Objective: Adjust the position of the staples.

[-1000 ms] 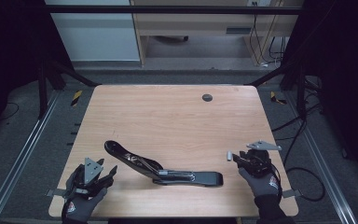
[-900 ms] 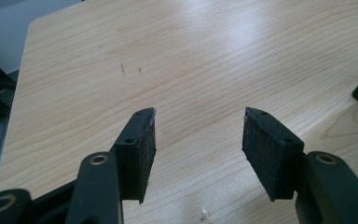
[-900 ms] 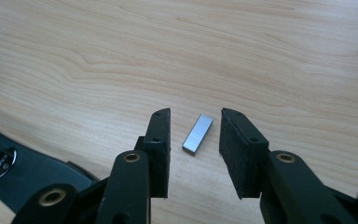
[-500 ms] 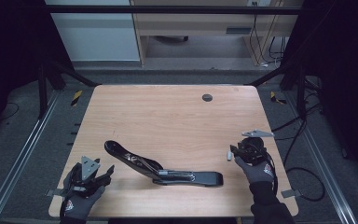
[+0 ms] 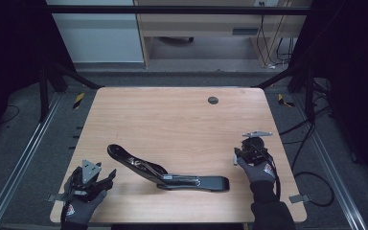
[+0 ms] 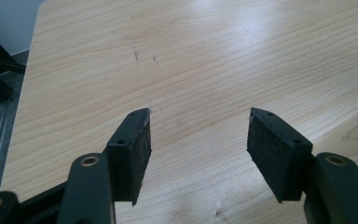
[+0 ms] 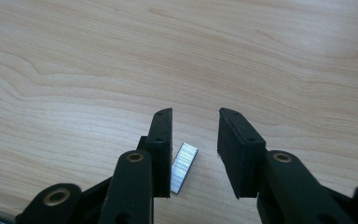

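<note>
Between your right gripper's (image 7: 195,123) parted, just-narrowing jaws lies the strip of staples (image 7: 183,167), flat on the table (image 5: 172,120), untouched, hugging the left pad, long axis toward one o'clock. Your left gripper (image 6: 198,128), opening and empty, is farther, past the open stapler (image 5: 165,171).

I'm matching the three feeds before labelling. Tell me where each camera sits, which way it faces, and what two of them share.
High view: fixed above the person's side, looking forward and down on the table; gloved hands hold the left tongs and right tongs, with an opened black stapler between.
Left gripper view: rides the left tongs, looking along open jaws at bare wood.
Right gripper view: rides the right tongs, jaws open over a strip of staples.
Shared: all show the wooden tabletop.
</note>
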`<state>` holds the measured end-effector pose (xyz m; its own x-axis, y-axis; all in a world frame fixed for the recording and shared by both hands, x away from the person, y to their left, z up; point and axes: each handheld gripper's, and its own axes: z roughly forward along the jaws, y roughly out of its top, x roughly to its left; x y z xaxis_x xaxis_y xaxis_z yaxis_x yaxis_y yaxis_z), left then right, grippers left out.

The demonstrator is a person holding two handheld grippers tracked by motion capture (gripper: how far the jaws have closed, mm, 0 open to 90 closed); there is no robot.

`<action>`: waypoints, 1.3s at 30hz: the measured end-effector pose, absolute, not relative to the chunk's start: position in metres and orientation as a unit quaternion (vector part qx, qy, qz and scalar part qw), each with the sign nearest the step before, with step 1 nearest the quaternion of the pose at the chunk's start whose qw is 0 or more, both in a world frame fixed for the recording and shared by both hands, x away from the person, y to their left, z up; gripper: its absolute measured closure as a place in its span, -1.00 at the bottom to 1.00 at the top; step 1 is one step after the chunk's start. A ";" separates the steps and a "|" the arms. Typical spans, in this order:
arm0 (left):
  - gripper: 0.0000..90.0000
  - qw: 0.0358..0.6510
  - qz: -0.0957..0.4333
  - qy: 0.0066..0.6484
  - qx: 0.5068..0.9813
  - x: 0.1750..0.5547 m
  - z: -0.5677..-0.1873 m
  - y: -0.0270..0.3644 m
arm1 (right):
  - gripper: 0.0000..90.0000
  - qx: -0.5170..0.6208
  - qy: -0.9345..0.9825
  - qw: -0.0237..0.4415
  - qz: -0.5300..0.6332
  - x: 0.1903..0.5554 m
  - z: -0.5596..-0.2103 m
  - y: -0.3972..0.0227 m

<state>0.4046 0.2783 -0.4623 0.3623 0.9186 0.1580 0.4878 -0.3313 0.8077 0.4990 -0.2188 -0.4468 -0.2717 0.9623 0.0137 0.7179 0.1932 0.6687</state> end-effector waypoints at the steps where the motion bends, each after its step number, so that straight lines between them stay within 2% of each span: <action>1: -0.13 0.339 0.317 0.467 0.753 0.405 -0.462 0.278 | 0.49 0.566 0.744 0.211 0.286 0.500 -0.448 -0.218; 39: -0.13 0.334 0.312 0.467 0.757 0.405 -0.463 0.278 | 0.62 0.605 0.745 0.176 0.220 0.512 -0.474 -0.202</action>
<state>0.4050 0.2776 -0.4629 0.3681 0.9159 0.1599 0.4989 -0.3397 0.7973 0.5123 -0.2019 -0.4740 -0.2063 0.9785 0.0040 0.8232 0.1713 0.5412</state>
